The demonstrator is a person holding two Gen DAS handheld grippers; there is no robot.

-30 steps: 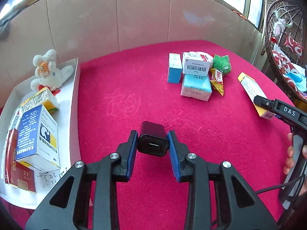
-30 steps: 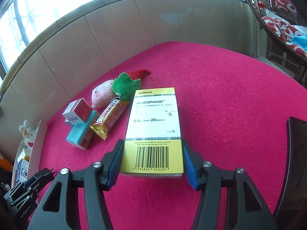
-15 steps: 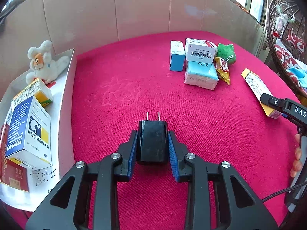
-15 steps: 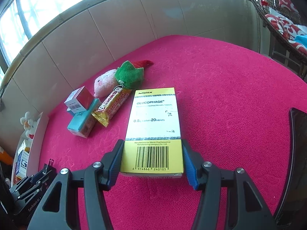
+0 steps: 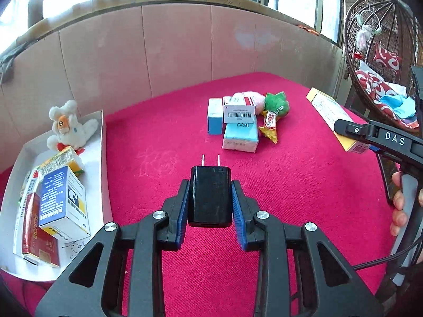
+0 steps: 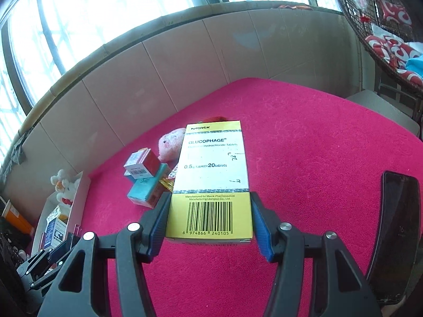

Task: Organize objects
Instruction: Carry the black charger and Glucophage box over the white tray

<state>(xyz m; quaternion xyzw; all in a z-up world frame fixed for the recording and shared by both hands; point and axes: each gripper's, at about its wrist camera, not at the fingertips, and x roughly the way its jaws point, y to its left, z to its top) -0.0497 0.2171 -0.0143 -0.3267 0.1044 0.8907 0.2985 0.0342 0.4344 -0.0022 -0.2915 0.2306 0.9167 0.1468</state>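
My left gripper (image 5: 210, 194) is shut on a black plug adapter (image 5: 210, 195), held level above the red cloth with its two prongs pointing away. My right gripper (image 6: 210, 212) is shut on a yellow and white Glucophage box (image 6: 214, 179), lifted off the cloth; that box also shows in the left wrist view (image 5: 333, 117). A white tray (image 5: 101, 158) at the left holds a plush rabbit (image 5: 70, 126) and several medicine boxes (image 5: 62, 198).
A cluster lies mid-table: a blue box (image 5: 214, 116), a barcode box (image 5: 238, 109), a light blue pack (image 5: 240, 136), a snack bar (image 5: 270, 126), a green plush (image 5: 276, 103) and a pink plush (image 6: 170, 144). A dark phone (image 6: 395, 235) stands at the right. A wicker chair (image 5: 375, 52) is beyond.
The left gripper turned the adapter from end-on to level with prongs forward and rose. The right gripper lifted the Glucophage box off the cloth and tipped upward.
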